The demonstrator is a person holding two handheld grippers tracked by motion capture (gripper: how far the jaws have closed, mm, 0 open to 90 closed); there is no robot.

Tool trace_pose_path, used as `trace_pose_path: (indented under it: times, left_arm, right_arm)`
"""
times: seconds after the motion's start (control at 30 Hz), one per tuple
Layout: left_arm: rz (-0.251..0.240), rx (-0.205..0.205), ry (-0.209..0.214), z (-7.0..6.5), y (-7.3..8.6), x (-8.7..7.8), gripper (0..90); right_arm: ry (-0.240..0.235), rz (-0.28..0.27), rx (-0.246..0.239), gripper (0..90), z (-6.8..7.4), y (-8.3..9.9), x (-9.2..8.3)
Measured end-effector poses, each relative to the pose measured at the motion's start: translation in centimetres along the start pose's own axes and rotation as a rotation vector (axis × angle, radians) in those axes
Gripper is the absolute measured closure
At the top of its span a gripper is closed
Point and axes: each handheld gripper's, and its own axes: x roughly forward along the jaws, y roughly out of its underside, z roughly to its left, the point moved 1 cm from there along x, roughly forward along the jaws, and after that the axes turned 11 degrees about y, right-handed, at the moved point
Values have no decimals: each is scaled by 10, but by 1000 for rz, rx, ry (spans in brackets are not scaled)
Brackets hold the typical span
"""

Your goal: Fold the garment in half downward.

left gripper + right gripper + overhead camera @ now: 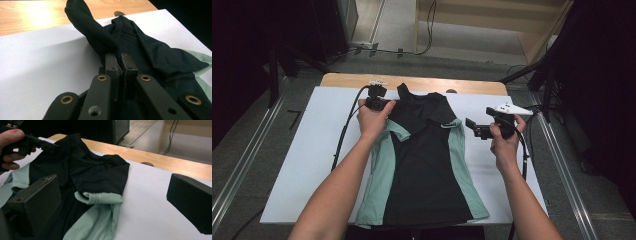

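Note:
A black T-shirt (422, 160) with mint-green side panels and sleeves lies flat on a white sheet (312, 150), collar toward the far edge. My left gripper (388, 103) is at the shirt's far left shoulder. In the left gripper view its jaws are shut (121, 58) on a fold of the black fabric (155, 55), which bunches up beyond them. My right gripper (474, 129) hovers just right of the shirt's right sleeve. Its jaws stand wide open (112, 202) around nothing, with the rolled green sleeve (100, 198) in front of them. The left gripper (37, 143) pinches cloth at the upper left of that view.
The sheet covers a wooden table (352, 80) whose bare far strip has a small round hole (451, 91). Metal rails (242, 165) run along the floor on both sides. Cables (427, 45) and dark stands (542, 65) lie beyond the table.

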Motion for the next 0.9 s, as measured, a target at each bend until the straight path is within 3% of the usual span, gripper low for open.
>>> trace_pose_path:
  times: [0.23,0.37,0.87,0.9]
  left_arm:
    - [4,22,-3,-2,0,-2,861]
    - [-9,16,5,-1,0,-4,861]
    - [-12,44,18,-4,3,-4,861]
    - [-11,46,17,-3,4,-4,861]
  right_arm:
    - [-4,34,17,0,0,-11,28]
    - [-11,53,9,0,1,-15,48]
    - [-35,146,37,0,-3,-16,92]
    - [-21,154,44,40,-3,-16,97]
